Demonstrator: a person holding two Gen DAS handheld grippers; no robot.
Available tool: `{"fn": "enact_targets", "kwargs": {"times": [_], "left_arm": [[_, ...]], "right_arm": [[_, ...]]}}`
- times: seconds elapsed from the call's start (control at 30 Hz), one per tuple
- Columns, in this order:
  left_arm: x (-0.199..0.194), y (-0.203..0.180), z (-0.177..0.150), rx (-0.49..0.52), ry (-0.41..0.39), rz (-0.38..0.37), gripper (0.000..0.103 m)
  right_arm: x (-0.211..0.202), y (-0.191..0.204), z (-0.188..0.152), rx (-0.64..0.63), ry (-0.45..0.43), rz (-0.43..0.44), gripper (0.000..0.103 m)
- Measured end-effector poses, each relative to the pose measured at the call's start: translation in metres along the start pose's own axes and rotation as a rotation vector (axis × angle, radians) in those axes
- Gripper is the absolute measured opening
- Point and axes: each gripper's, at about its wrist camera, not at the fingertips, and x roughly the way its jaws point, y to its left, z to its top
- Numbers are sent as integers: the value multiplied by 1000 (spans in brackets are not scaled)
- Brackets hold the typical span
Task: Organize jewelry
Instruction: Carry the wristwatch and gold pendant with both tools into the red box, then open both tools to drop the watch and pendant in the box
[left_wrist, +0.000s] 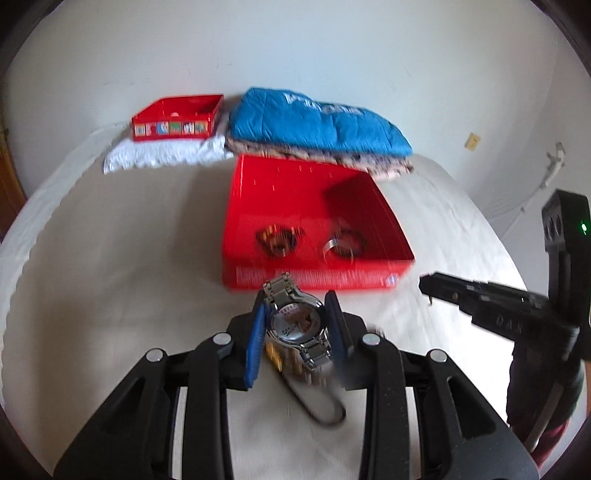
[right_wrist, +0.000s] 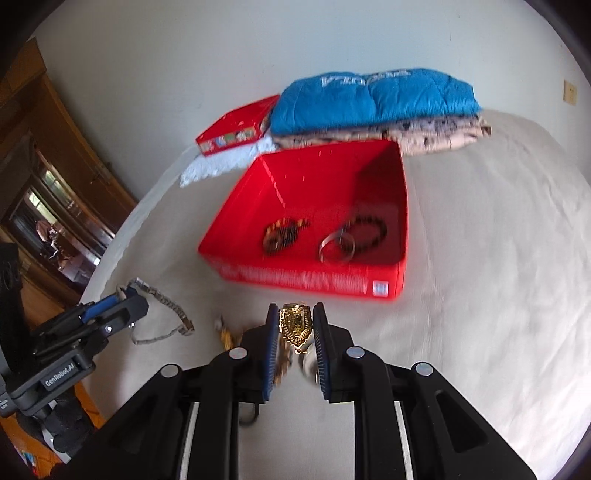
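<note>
Left gripper (left_wrist: 295, 314) — matte black linkage arms joined by round silver pivot caps, each finger faced with a ribbed blue pad (left_wrist: 255, 341). Right gripper (right_wrist: 295, 332) — the same build; seen from the other camera, its body carries a green indicator light. White lettering "GenRobot.AI" marks the left unit's housing. A dark red sleeve (left_wrist: 550, 439) shows below the right gripper's handle.

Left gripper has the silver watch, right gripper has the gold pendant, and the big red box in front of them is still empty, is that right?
Not quite. The red box already holds three bracelets, as the right wrist view shows. The left gripper does grip the silver watch, and the right gripper the gold pendant.
</note>
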Motion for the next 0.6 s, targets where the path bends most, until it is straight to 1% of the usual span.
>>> {"fn": "enact_targets", "kwargs": {"times": [0.07, 0.23, 0.33, 0.4, 0.5, 0.6], "left_arm": [[10, 1, 14, -10, -2, 2, 30], [51, 3, 54, -32, -12, -10, 30], [74, 1, 69, -33, -12, -8, 30], [91, 1, 75, -31, -3, -14, 30], [122, 5, 78, -33, 27, -11, 30], [141, 9, 74, -24, 66, -5, 30]], "right_arm": [[8, -2, 11, 7, 0, -2, 18], [37, -8, 48, 16, -6, -35, 18], [56, -12, 61, 28, 2, -42, 18], [72, -16, 69, 32, 4, -57, 18], [92, -21, 72, 26, 12, -91, 18], [112, -26, 69, 23, 58, -95, 18]]}}
